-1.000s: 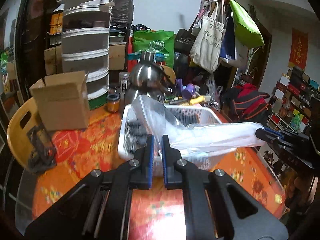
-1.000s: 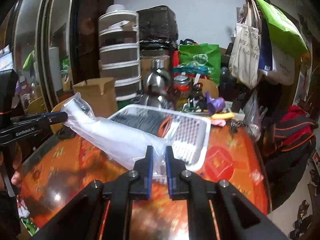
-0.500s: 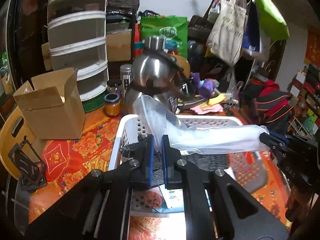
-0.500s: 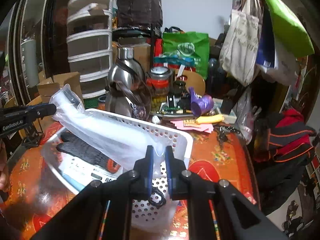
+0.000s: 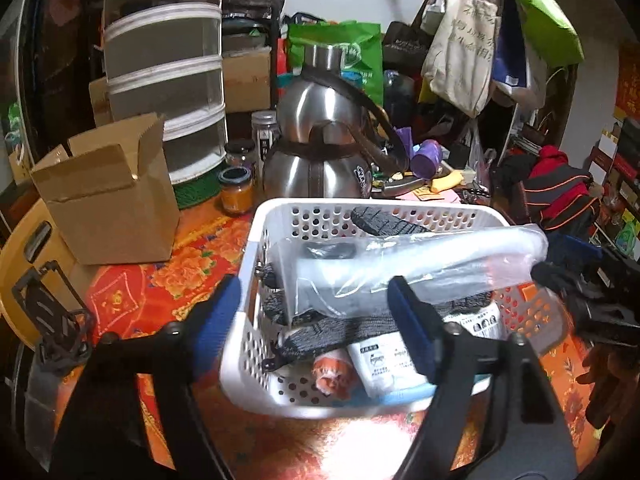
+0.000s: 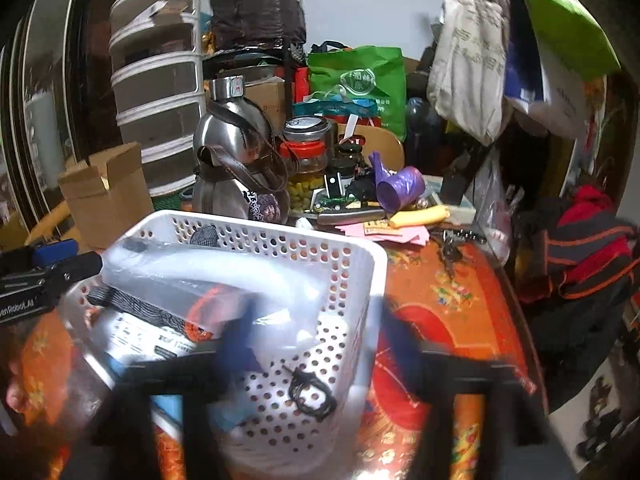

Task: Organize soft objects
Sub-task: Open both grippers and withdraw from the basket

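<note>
A: How do the left gripper (image 5: pixel 314 312)'s fingers stand?
B: Wide and opening. The bag (image 5: pixel 408 264) lies between the blue pads (image 5: pixel 408 332) but neither presses on it.

A: And the right gripper (image 6: pixel 316 336)?
B: Blurred, jaws opening too, well apart. The bag (image 6: pixel 224 280)'s near end sits between them, loose, as far as the blur lets me tell.

A: Where is the bag?
B: In the white basket (image 5: pixel 256 248), lying across the top of the pile, one end over the basket's right rim in the left view.

A: What else is in the basket?
B: Grey knit gloves (image 5: pixel 344 328), one with an orange cuff (image 5: pixel 332 372), a white labelled packet (image 5: pixel 384 360), something pale blue beneath. In the right view a black clip (image 6: pixel 312 394) lies on the basket (image 6: pixel 360 252)'s floor.

A: And around it?
B: The basket stands on a red flowered tabletop (image 5: pixel 176 276), near its front edge. A cardboard box (image 5: pixel 108 200) is at the left edge, a steel flask (image 5: pixel 320 152) and jar (image 5: pixel 236 192) behind the basket, stacked drawers (image 5: pixel 164 80) further back. Tote bags (image 5: pixel 460 48) hang at the right.
</note>
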A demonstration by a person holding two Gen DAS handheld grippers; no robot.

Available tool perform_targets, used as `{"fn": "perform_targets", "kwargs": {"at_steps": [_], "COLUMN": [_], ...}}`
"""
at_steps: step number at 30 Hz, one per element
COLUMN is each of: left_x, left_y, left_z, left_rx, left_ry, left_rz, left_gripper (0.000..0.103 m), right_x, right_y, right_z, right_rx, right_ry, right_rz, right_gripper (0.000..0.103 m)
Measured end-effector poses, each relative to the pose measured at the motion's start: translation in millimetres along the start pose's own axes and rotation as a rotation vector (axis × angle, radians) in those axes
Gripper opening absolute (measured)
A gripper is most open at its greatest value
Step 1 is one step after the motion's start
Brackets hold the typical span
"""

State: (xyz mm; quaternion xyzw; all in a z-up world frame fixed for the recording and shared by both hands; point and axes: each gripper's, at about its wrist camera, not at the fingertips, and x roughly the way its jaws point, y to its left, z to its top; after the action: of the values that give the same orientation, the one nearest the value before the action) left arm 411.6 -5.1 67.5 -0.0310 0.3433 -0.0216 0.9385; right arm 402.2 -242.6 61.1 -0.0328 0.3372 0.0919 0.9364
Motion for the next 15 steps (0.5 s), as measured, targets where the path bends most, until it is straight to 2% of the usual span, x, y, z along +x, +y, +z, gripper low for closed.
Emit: {"fn": "perform_targets", "kwargs": {"at_steps": [1,3,7,9,13,15], "left_x": [-4.5,-14.5,-32.6,-38.5,-62.3,-74.2], "left_y": [1.0,2.7,-1.9,-3.6,-1.0,0.5], "left_z": [-1.5,-6.8,-19.1,-24.8,-43.3,-52.6], "left_rx": [0.005,0.007,0.027,0.038,0.031,0.030], "left_ry": [-0.010,-0.029,-0.059,-0.053,-0.065,-0.048], "left_rz": [0.002,-0.016,0.008,-0.002,-0.013,-0.010], "left_gripper": [0.084,0.093,0.097,0.103,0.103,0.103], "right_x": [-2.9,-10.7,-28.7,-39.0,-59.0,-72.4], "right_y": [0.9,4.5,10.0,12.9,14.7,17.2], "right_z": [-2.0,-6.5,-17.1,-23.6,-41.9,-53.8], "right_rx": [-0.003,-0.006,0.037,0.054,0.094,0.102], "right_ry": [0.003,-0.005,-0.036,-0.040,-0.031,-0.019], "right_rz": [-0.002,-0.002,0.069,0.085,0.114,0.096], "right_gripper": [0.103,0.103,0.103,0.103,0.103,0.103]}}
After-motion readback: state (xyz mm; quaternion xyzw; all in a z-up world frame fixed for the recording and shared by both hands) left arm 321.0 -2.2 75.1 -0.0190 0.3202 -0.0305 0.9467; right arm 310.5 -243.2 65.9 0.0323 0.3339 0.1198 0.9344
